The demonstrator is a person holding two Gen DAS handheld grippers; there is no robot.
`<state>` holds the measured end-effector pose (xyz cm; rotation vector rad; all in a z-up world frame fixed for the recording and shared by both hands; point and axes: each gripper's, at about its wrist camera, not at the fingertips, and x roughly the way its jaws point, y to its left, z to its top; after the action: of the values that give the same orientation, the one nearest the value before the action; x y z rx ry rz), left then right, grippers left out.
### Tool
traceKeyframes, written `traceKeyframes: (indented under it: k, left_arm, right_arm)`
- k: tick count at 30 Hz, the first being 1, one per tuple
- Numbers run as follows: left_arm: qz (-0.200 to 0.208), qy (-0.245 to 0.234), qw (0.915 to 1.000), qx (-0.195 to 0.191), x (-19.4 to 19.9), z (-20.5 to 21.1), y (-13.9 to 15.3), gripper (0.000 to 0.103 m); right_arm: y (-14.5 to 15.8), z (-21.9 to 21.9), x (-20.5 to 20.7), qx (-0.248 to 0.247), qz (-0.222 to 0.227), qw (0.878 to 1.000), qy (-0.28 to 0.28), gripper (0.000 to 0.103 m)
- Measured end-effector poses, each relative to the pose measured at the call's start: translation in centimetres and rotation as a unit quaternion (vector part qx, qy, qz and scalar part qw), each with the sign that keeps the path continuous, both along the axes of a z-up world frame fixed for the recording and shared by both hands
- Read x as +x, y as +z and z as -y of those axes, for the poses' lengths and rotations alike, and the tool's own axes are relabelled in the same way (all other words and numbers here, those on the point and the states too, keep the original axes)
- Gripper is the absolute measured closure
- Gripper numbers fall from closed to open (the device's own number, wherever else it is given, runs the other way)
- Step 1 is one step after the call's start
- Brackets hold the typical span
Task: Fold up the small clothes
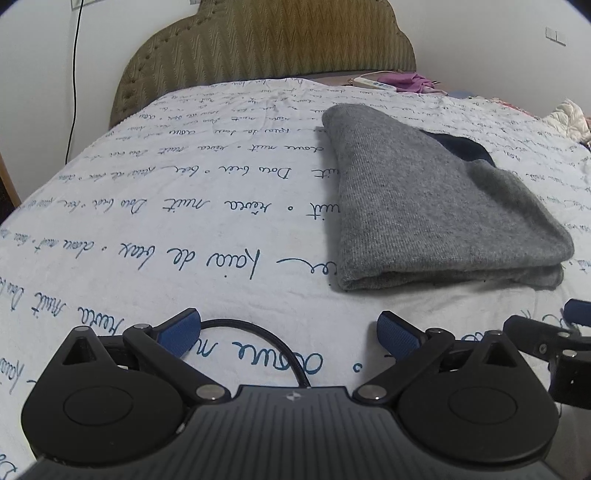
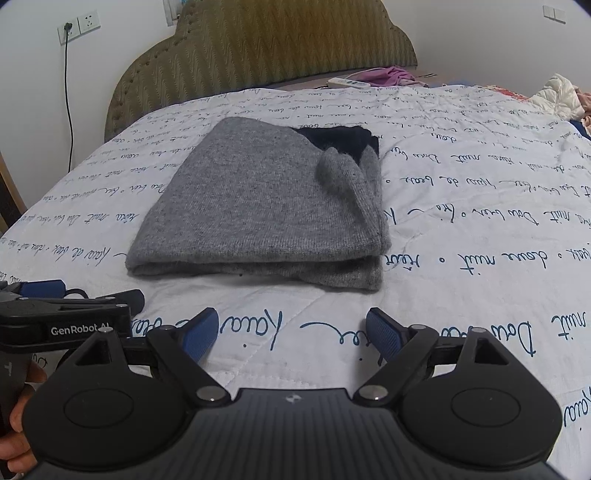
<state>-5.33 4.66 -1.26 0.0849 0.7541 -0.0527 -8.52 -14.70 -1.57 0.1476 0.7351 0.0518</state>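
A folded grey knitted garment (image 2: 258, 199) lies on the white script-printed bedspread (image 2: 461, 258), long axis toward the padded olive headboard (image 2: 258, 48). The left gripper (image 1: 288, 334) and right gripper (image 2: 291, 332) both gape wide, empty. Only the right view shows a wall socket (image 2: 79, 24).

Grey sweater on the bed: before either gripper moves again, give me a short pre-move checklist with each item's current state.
1. Left gripper open and empty: ok.
2. Right gripper open and empty: ok.
3. Grey sweater folded into a flat stack on the bedspread: ok.
4. Both grippers apart from the sweater, short of its near edge: ok.
5. Dark inner layer tucked away: not ok, it shows at the far right corner.
6. Layers underneath lined up evenly: cannot tell.
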Motion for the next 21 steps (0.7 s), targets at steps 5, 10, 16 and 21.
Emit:
traceKeyframes:
  k: [5,10,16,21]
  left_arm:
    - [-0.006,0.007,0.9998,-0.018,0.05,-0.4,-0.22,0.0]
    - [-0.002,0.006,0.9999,-0.012,-0.05,-0.26,-0.35,0.0]
    - [-0.004,0.004,0.9999,-0.013,-0.06,-0.35,-0.42,0.0]
    - [-0.003,0.001,0.9999,-0.013,-0.16,-0.39,-0.48,0.0]
  right_arm:
    - [0.01,-0.12,-0.12,-0.003,0.0,1.0,0.0,0.015]
    - [-0.02,-0.17,-0.16,-0.003,0.0,1.0,0.001,0.015]
    - [-0.03,-0.13,-0.22,-0.003,0.0,1.0,0.0,0.015]
    - [-0.07,-0.04,-0.34,-0.004,0.001,1.0,-0.002,0.015]
